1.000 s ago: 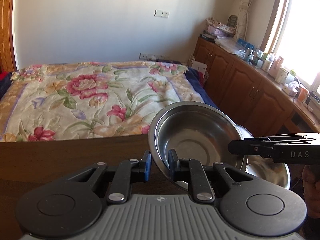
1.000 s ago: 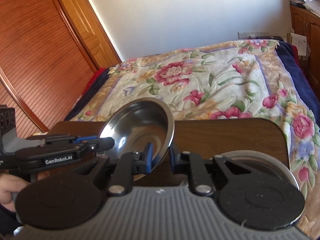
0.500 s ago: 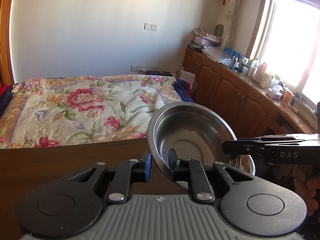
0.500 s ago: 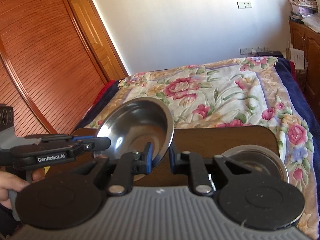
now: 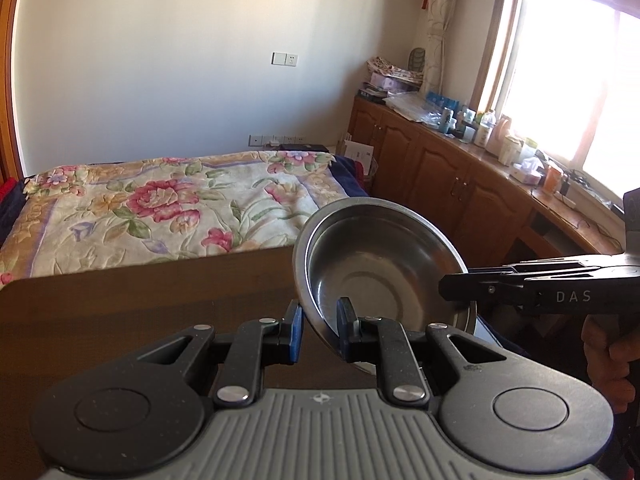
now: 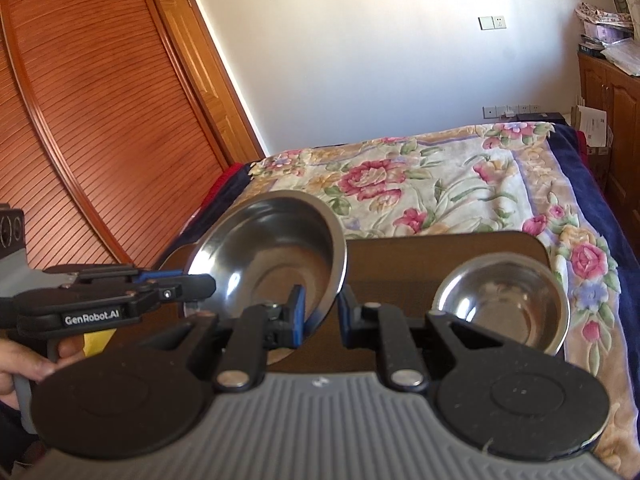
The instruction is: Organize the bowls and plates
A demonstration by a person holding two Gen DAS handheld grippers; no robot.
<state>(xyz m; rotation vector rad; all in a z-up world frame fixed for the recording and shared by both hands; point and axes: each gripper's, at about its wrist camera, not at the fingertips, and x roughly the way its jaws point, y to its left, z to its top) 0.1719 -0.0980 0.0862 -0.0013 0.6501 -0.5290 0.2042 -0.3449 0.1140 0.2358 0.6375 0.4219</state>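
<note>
A steel bowl is gripped at opposite rim edges by the left tongs and right tongs, steadying it above the tabletop; a second bowl rests there, probably for nesting.

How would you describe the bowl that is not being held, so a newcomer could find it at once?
Start at the brown table that stands against the floral bedspread. Near its right end, in the right wrist view, a steel bowl sits flat on the wood. Unlike the tilted steel bowl clamped by both grippers, nothing touches it.
</note>
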